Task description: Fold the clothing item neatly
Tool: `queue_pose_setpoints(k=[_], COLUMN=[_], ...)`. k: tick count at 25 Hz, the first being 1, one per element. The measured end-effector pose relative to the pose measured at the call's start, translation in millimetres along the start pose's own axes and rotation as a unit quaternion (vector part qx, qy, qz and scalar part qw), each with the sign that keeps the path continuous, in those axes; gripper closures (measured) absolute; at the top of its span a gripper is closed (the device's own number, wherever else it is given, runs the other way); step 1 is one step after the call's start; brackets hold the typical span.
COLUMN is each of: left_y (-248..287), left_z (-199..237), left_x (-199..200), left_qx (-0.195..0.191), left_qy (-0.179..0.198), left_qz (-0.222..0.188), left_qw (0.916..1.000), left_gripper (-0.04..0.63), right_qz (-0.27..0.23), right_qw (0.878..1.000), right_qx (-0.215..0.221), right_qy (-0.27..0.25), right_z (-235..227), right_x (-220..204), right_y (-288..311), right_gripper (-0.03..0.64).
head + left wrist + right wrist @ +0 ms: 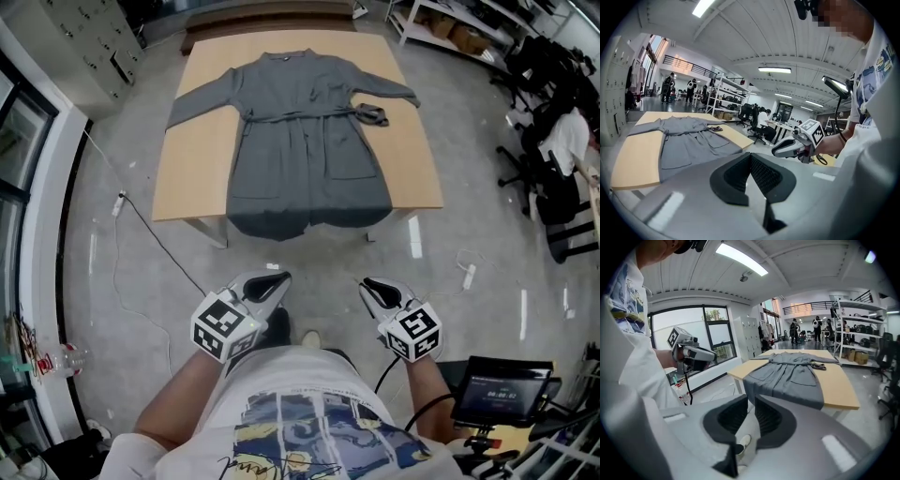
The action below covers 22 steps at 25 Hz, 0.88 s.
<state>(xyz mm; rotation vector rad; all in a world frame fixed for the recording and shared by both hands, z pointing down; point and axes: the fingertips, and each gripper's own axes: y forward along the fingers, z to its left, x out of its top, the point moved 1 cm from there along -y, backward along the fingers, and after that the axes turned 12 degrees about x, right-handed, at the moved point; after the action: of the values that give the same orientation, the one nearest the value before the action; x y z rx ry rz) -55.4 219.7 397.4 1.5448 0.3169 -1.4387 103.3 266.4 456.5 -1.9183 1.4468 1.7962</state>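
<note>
Closest to me is my white T-shirt [309, 394]. A line of script runs along the bottom of its blue and yellow print, too blurred to read. Low at my right a small dark screen [497, 386] shows pale digits, perhaps a timer, too small to make out.

Both my forearms reach forward from my waist, side by side and a little apart, each tool tipped gently downward. The only marks on the tools are the black-and-white square patterns on the marker cubes [225, 326].

My left gripper [278, 277] is clenched, its ribbed black pads pressed together with nothing between them. My right gripper [367, 284] is released by a narrow slit and holds nothing. Through the slit I see the floor [122, 272] and the toe of my shoe [743, 442].

Beyond a stretch of grey floor stands the wooden table [192, 159]. The grey robe [305, 150] lies spread flat on it, sleeves out to both sides. Its belt [300, 116] crosses the waist, one end bunched near the right sleeve, and the hem hangs over the near edge. Both tools are well apart from it.
</note>
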Motion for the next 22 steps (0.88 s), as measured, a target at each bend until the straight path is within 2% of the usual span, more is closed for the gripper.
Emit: queue_pose_setpoints(k=[9,14,22], left_y=[23,33,59], left_z=[75,118,149], left_x=[38,43,60], left_qx=[-0.034,-0.029,-0.018], left_qy=[0.011,0.006,-0.012], left_qz=[-0.013,-0.013,-0.014], left_qw=[0.9993,0.9995,0.9997], left_gripper=[0.589,0.589,0.589], right_qz=[-0.014,-0.031,-0.031], right_qw=[0.998,0.995,0.990], right_qx=[-0.053,-0.088,-0.126], right_qy=[0.014,0.025,0.053], right_z=[-59,-96,-181], right_x=[59,80,99], right_y=[49,68,66], right_gripper=[0.565,0.565,0.551])
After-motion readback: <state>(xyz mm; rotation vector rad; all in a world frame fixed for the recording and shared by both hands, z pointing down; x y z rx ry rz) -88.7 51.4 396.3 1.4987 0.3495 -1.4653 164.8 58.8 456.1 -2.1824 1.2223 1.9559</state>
